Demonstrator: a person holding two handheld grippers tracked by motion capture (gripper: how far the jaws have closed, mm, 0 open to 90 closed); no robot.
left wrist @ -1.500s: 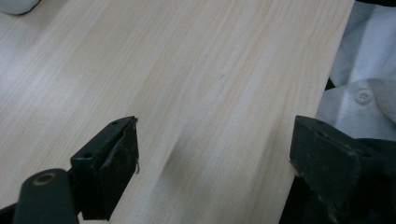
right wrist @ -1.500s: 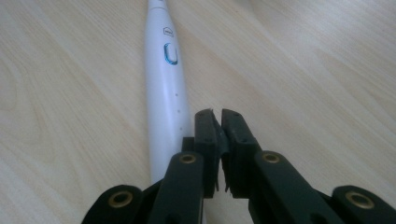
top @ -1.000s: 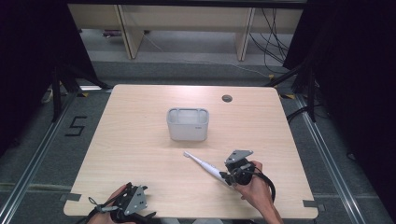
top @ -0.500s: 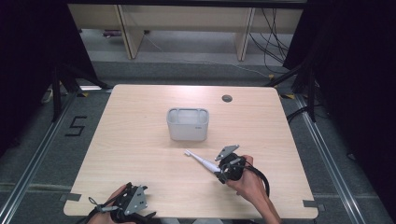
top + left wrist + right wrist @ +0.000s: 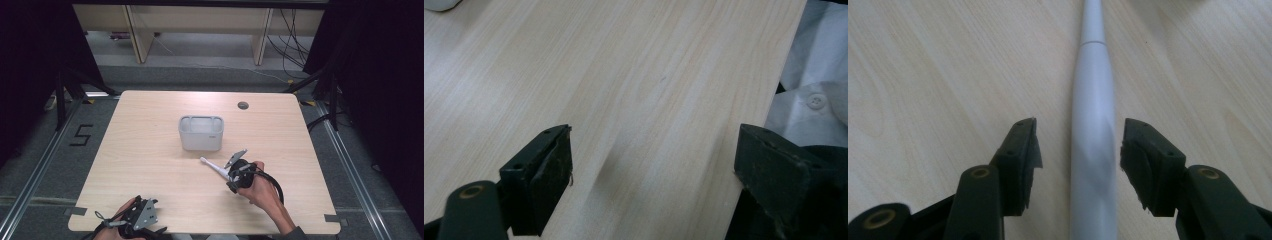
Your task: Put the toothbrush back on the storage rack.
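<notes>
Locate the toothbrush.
In the high view the toothbrush lies on the table, in front of the grey bin, its handle between the right gripper's open jaws.

I've brought the right gripper (image 5: 231, 174) forward over the white toothbrush (image 5: 214, 167).

Its jaws have just been opening and now straddle the handle with a gap on each side; the brush lies flat on the table (image 5: 150, 150).

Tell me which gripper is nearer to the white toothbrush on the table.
Right. The right gripper straddles the white toothbrush handle, jaws having just been opening with gaps on both sides. The left gripper sits open at the near table edge, well away from it.
</notes>
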